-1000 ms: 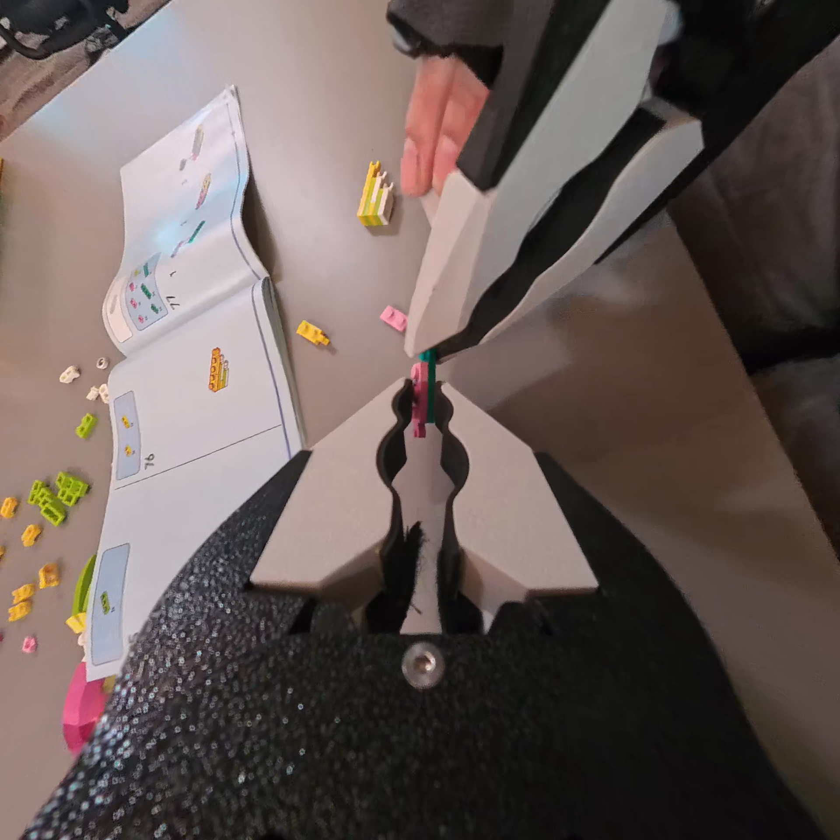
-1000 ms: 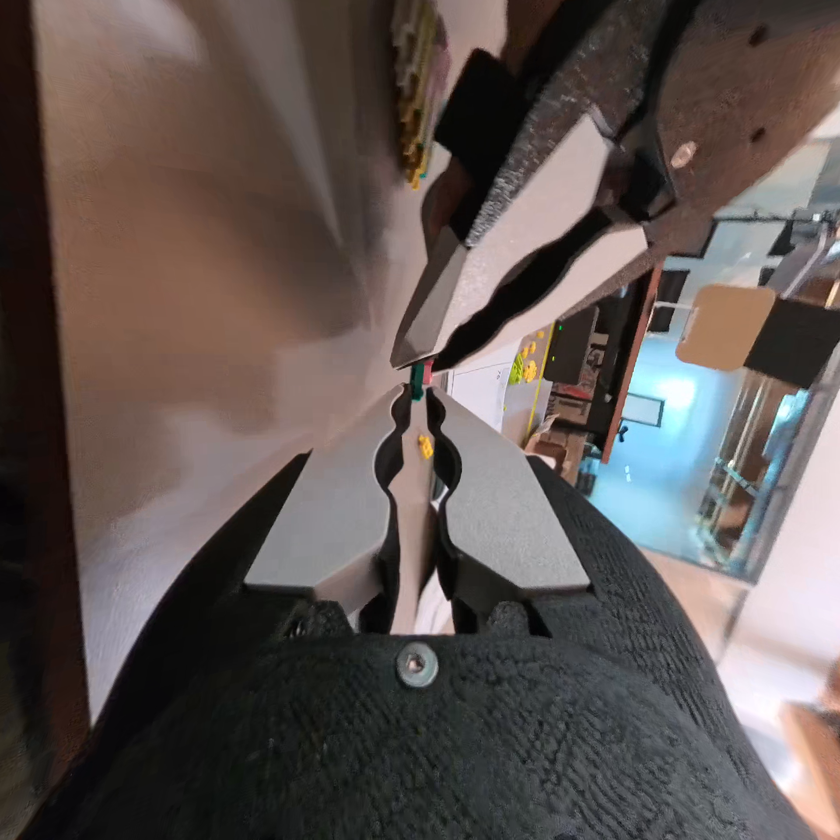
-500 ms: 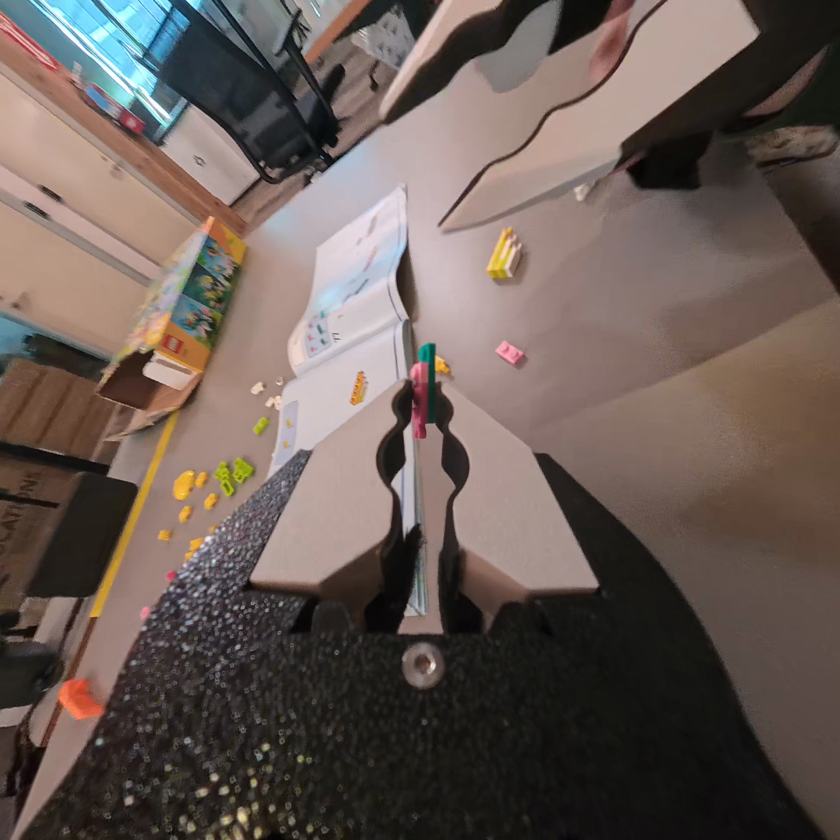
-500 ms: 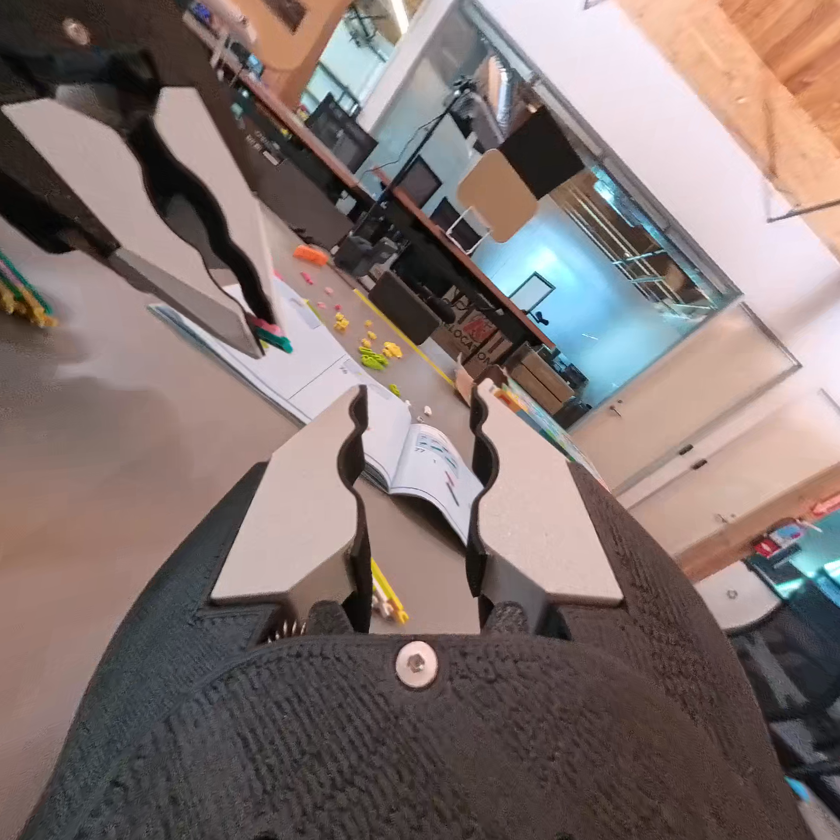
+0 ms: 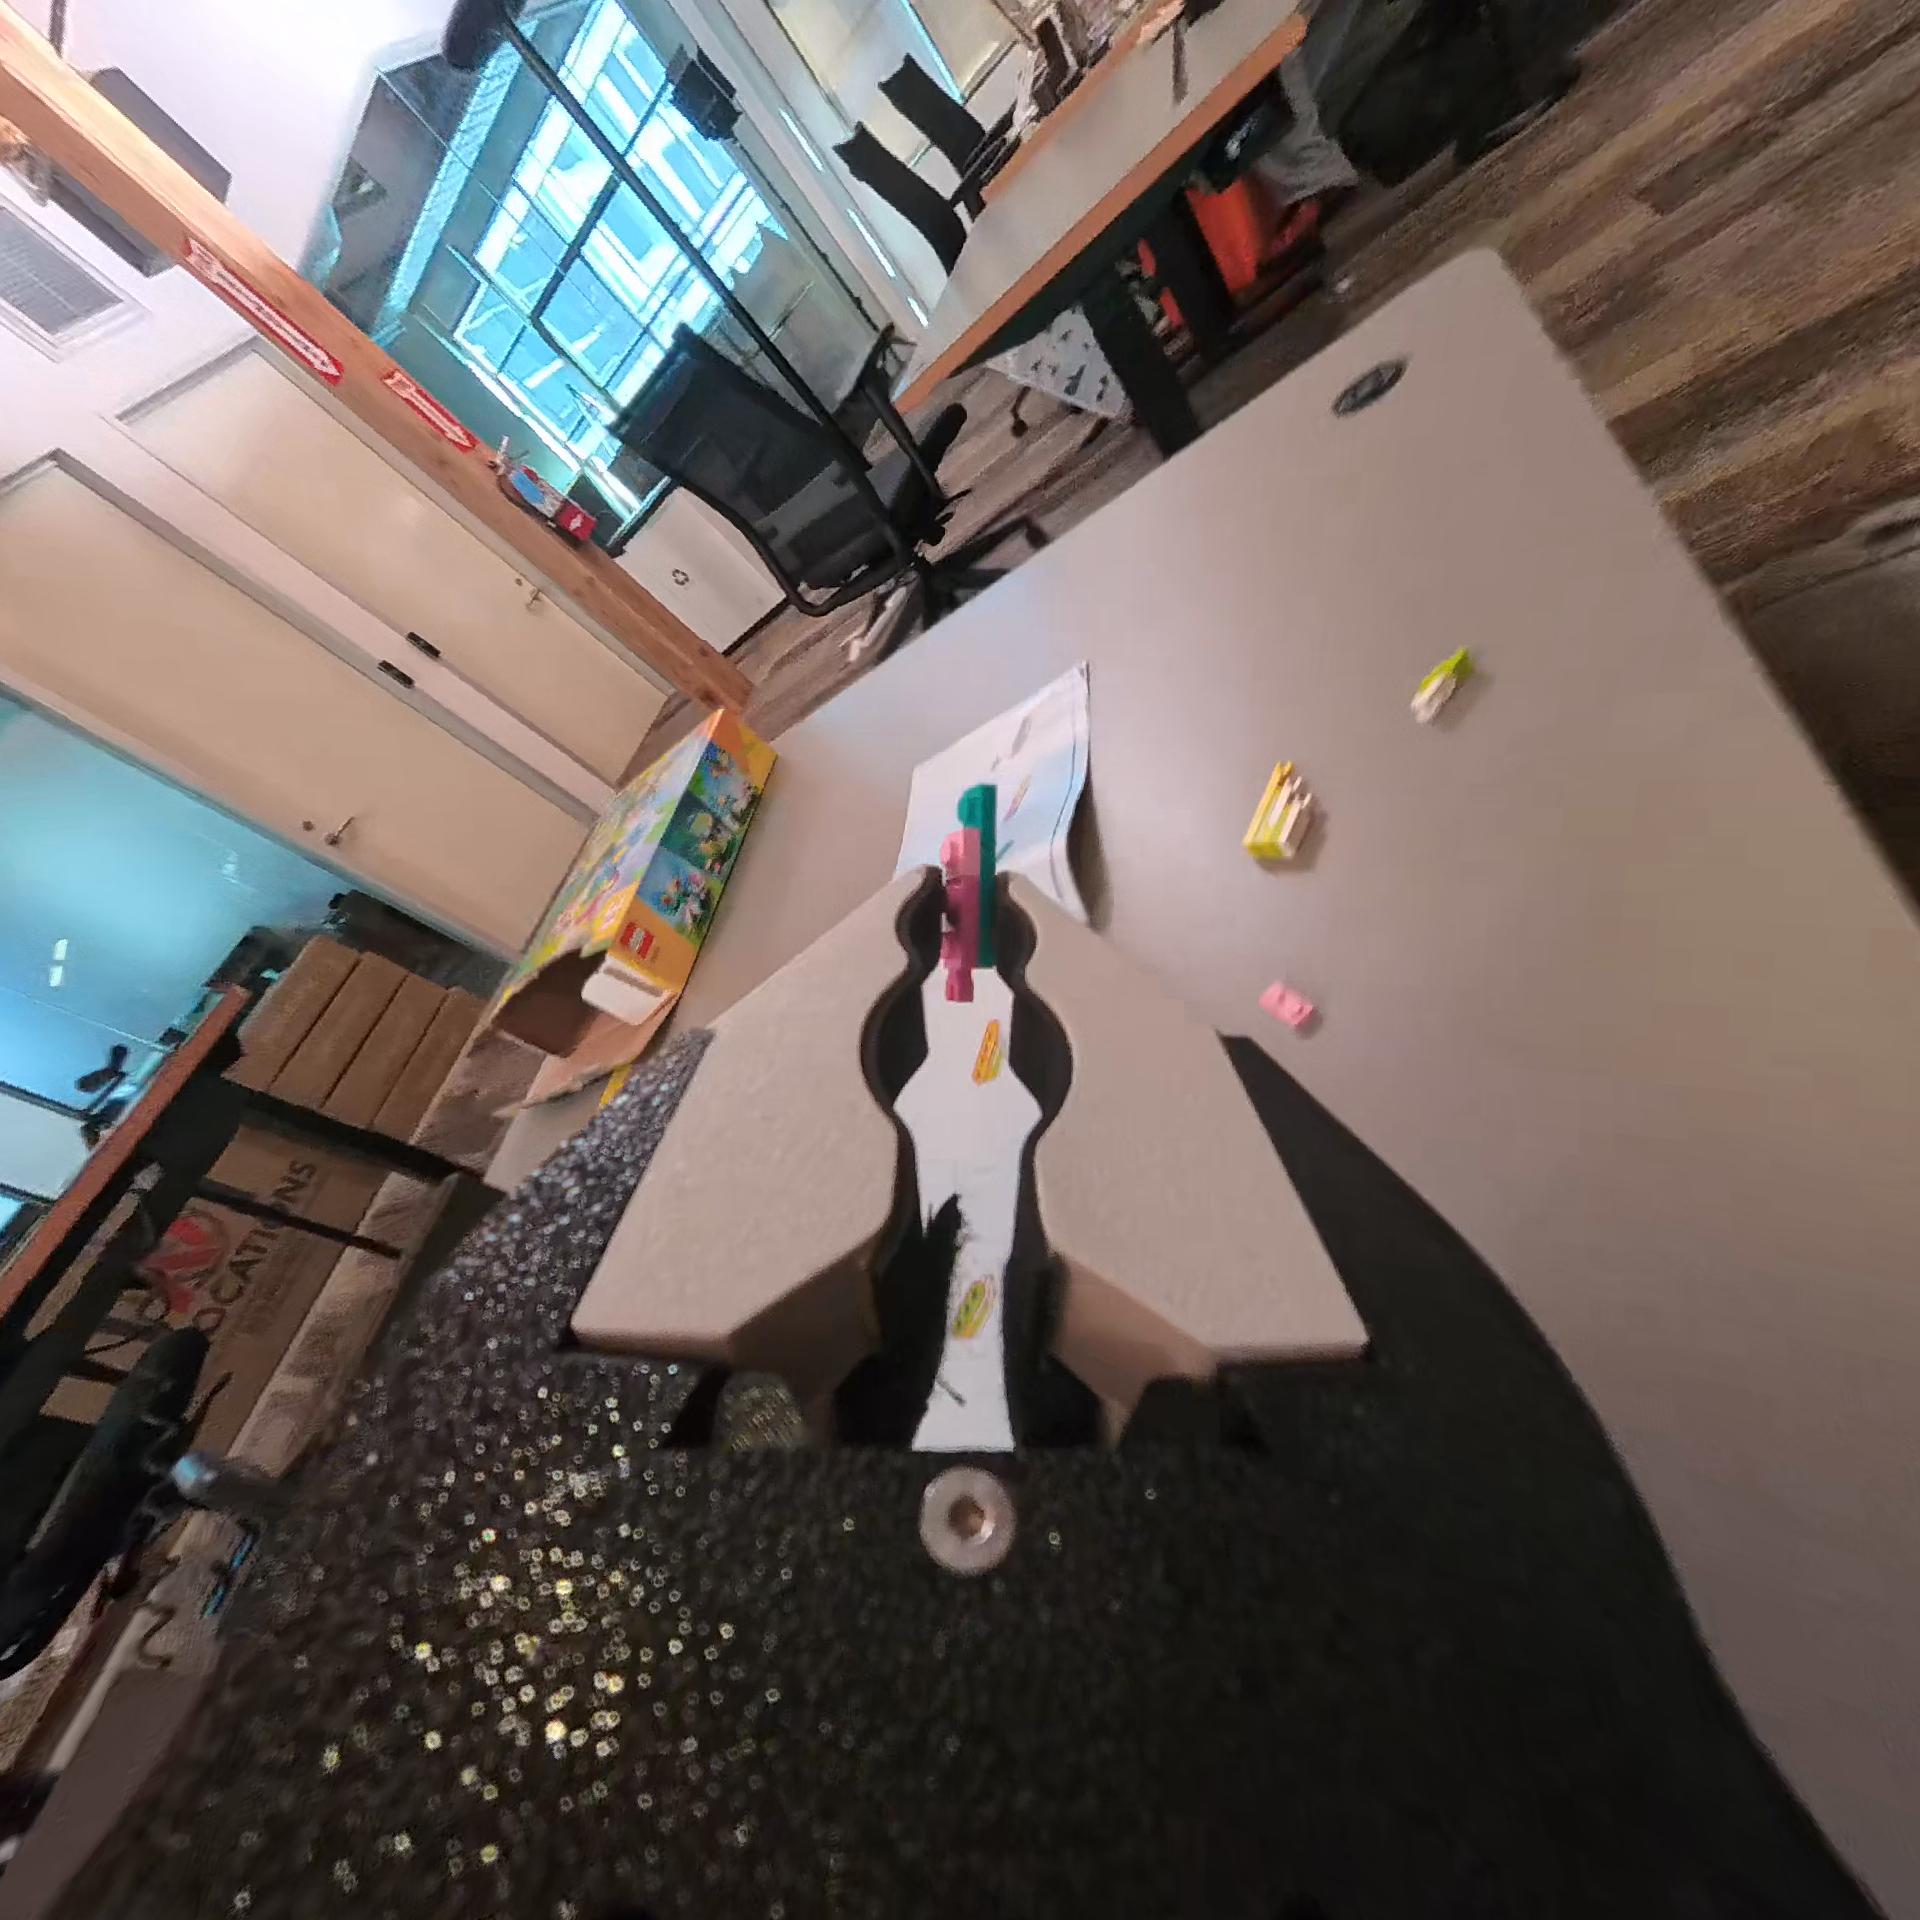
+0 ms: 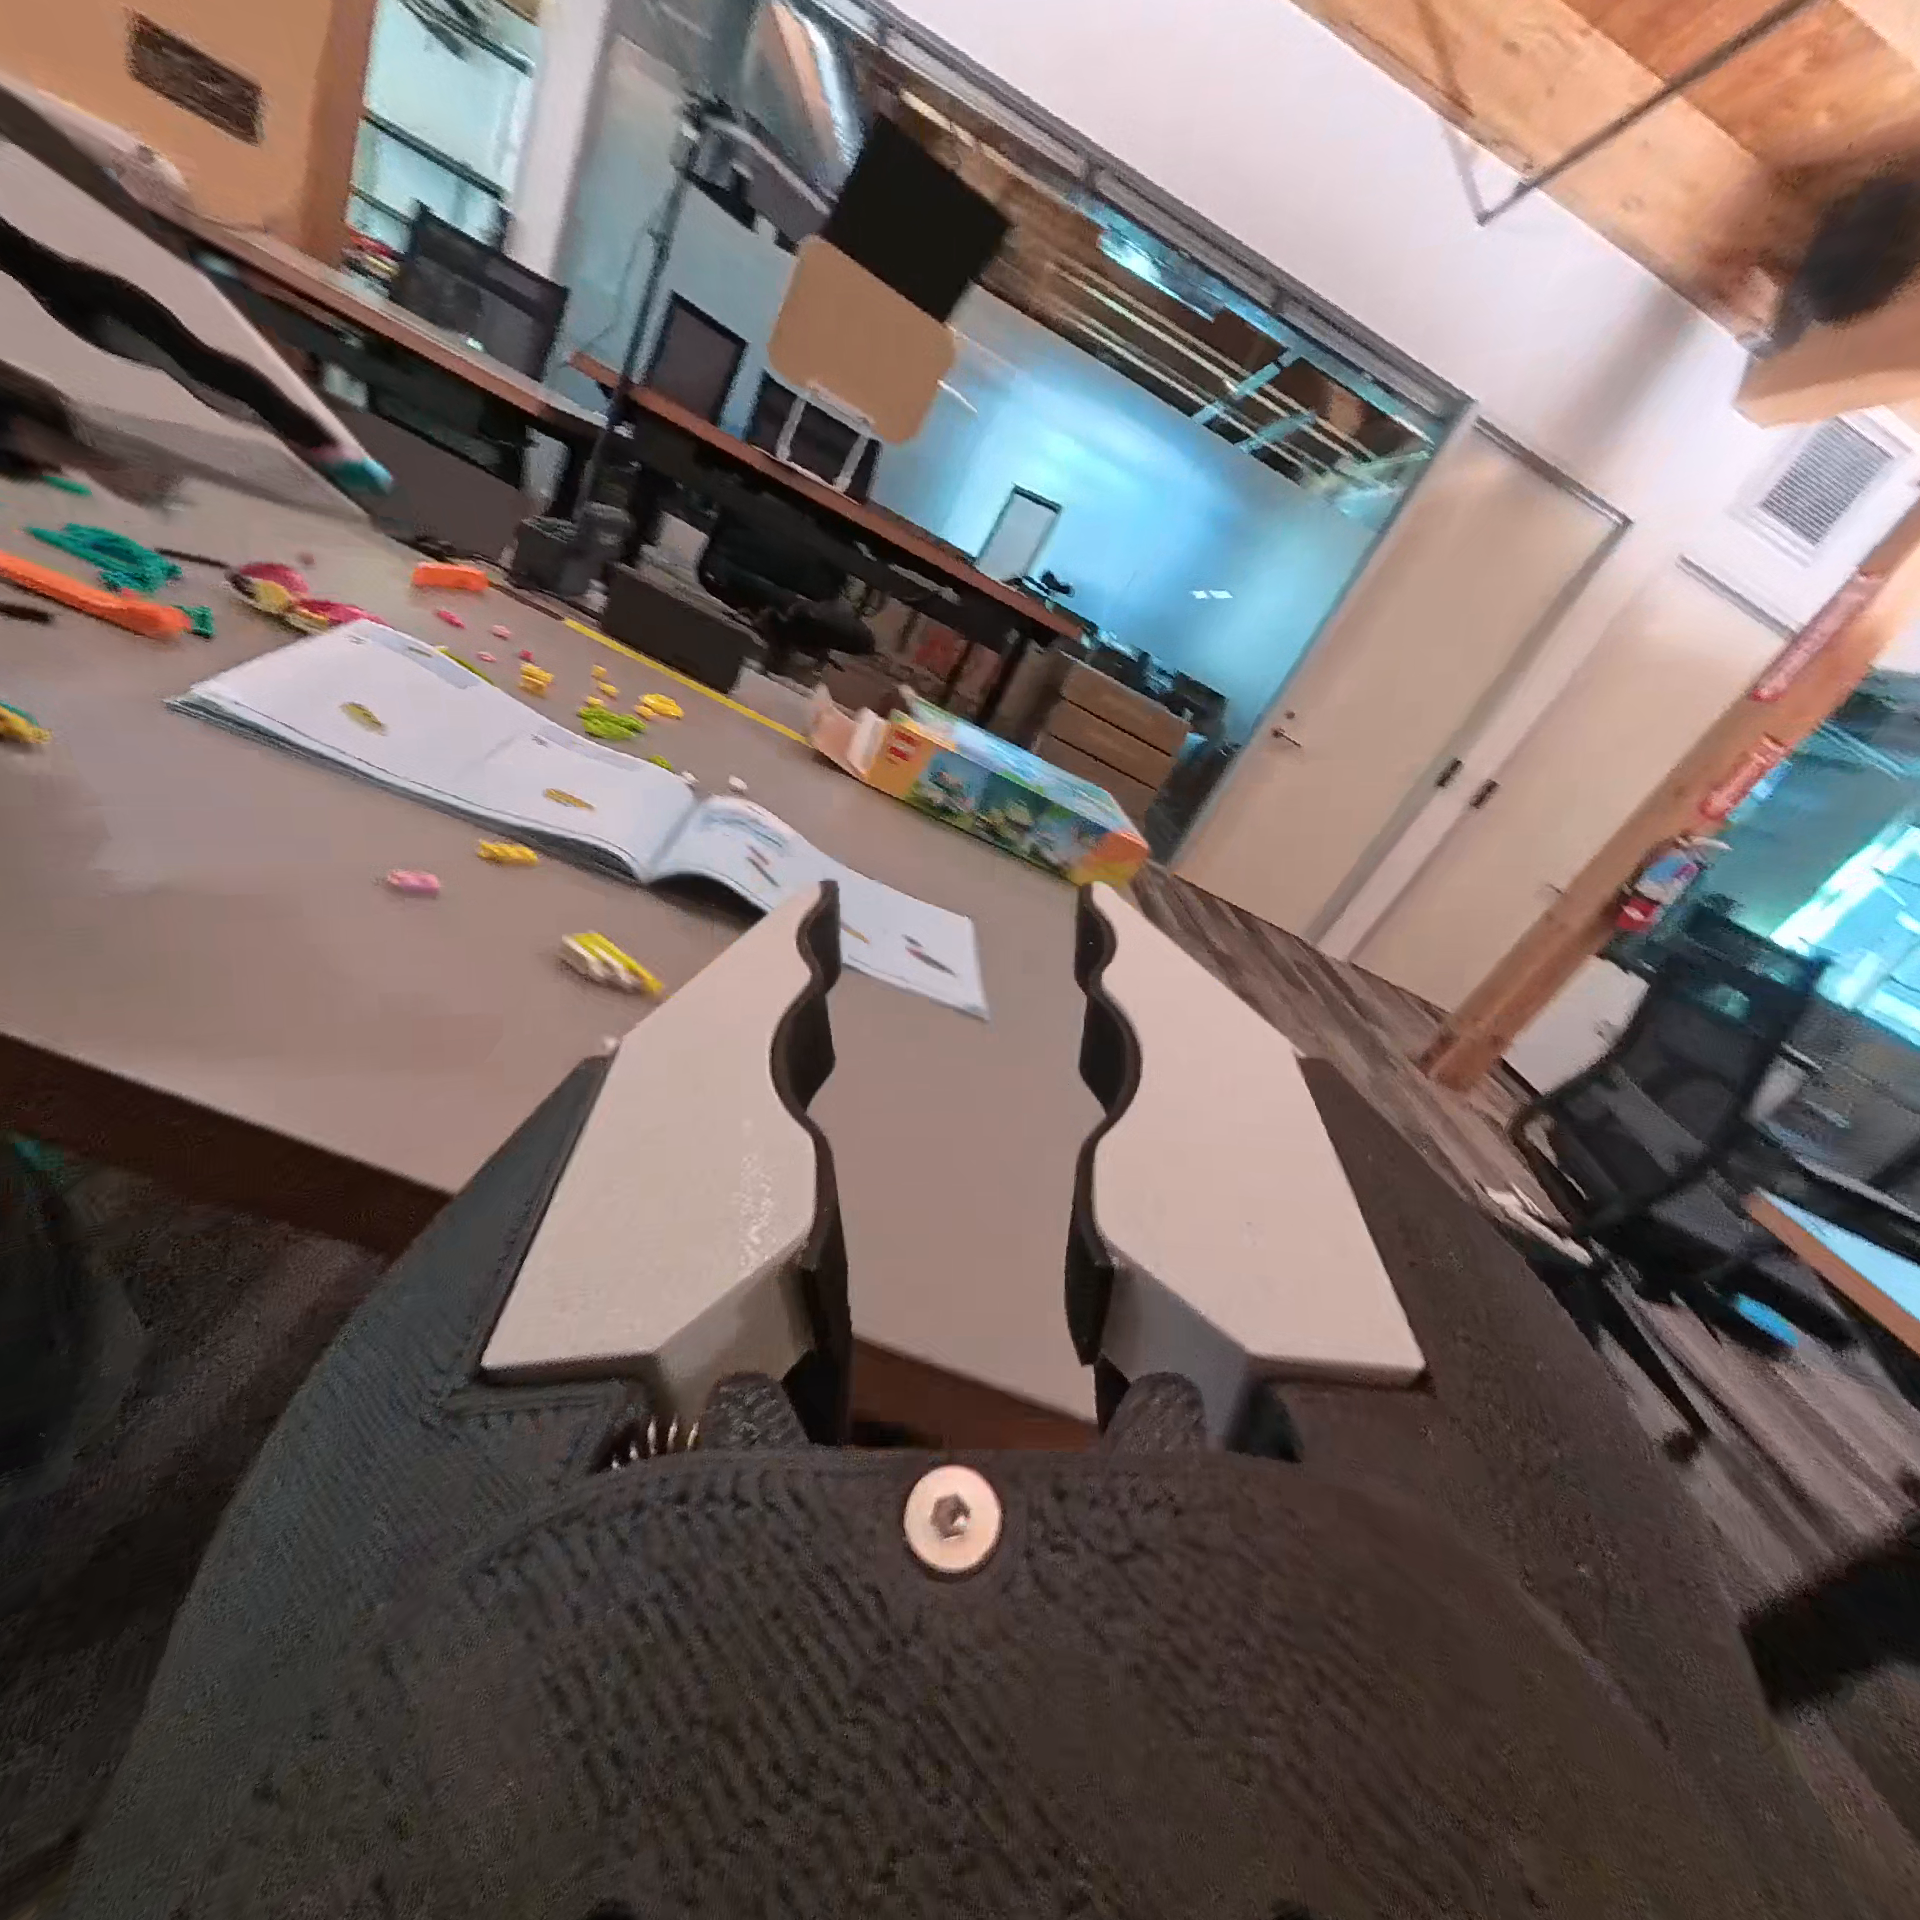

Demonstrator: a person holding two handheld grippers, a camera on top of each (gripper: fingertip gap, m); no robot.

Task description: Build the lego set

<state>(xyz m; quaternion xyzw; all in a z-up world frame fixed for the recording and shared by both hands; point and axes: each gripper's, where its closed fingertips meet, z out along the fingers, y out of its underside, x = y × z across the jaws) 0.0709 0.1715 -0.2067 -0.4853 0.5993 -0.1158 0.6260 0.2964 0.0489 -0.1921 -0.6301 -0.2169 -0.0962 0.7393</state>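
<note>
My left gripper [image 5: 971, 894] is shut on a small pink and green lego piece [image 5: 968, 883], held above the grey table [image 5: 1455, 935]; it also shows far left in the right wrist view [image 6: 343, 457]. My right gripper [image 6: 956, 914] is open and empty, held off the table's near edge. The open instruction booklet [image 6: 499, 748] lies on the table. A yellow and white lego stack [image 5: 1280, 826] and a small pink plate [image 5: 1286, 1005] lie apart on the table.
The lego box [image 6: 997, 795] lies open at the table's far side. Several yellow and green loose pieces [image 6: 613, 707] lie beyond the booklet. An orange and green build [image 6: 104, 592] sits at the far left. Office chairs [image 6: 1704, 1122] stand to the right. My hands' fingertips stand some 25 cm from each other. The small pink plate [image 5: 1286, 1005] lies some 12 cm from my left tips, 25 cm from my right tips.
My right gripper let go of the pink and green piece, opened and drew back off the table edge. My left gripper lifted and tilted up, keeping the piece.
</note>
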